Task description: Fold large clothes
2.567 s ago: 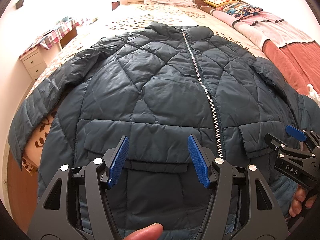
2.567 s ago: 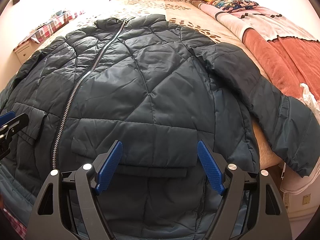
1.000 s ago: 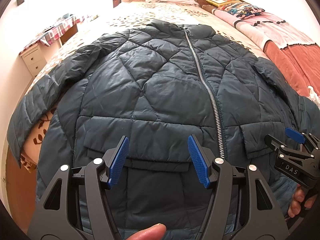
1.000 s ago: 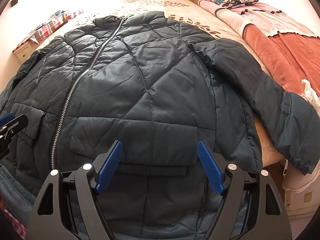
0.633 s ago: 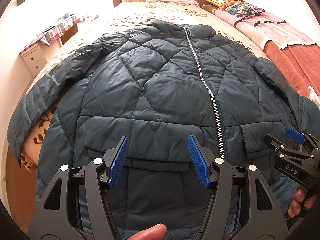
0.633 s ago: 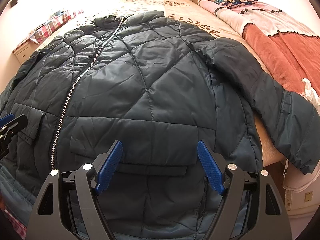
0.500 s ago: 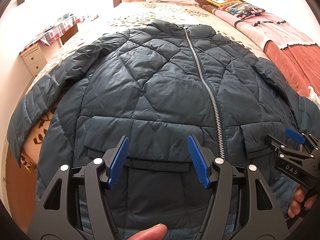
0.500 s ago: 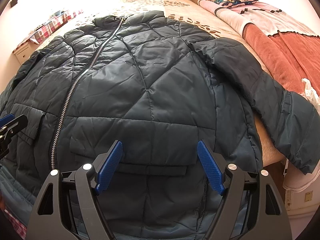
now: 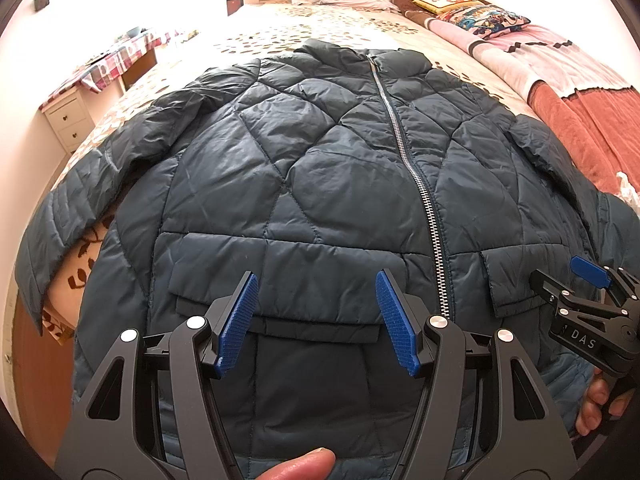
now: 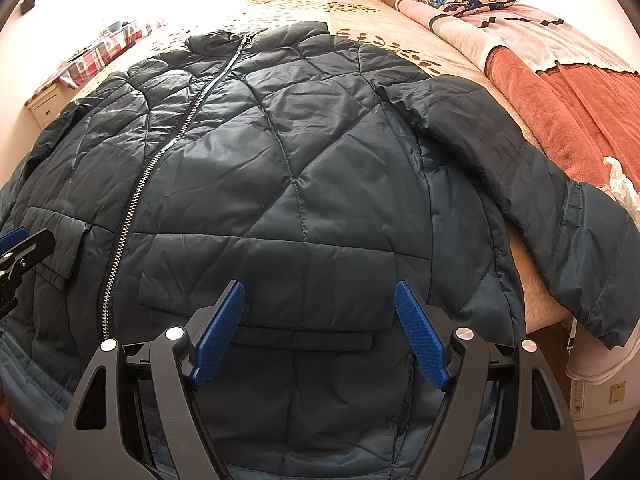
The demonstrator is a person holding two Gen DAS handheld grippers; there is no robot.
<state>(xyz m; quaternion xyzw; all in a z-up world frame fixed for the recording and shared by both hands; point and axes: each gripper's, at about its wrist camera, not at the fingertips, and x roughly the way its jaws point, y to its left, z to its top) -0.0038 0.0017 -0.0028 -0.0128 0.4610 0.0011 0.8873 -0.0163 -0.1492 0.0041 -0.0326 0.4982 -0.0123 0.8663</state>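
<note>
A dark teal quilted jacket lies face up and zipped on the bed, collar toward the headboard and hem hanging over the near edge. Its sleeves spread out to either side, the one in the right wrist view draping over the bed's edge beside a red blanket. The left gripper hovers over the left flap pocket, its blue fingers spread wide and holding nothing. The right gripper hangs over the other pocket, its fingers equally wide apart and empty. A nightstand stands at the bed's left.
</note>
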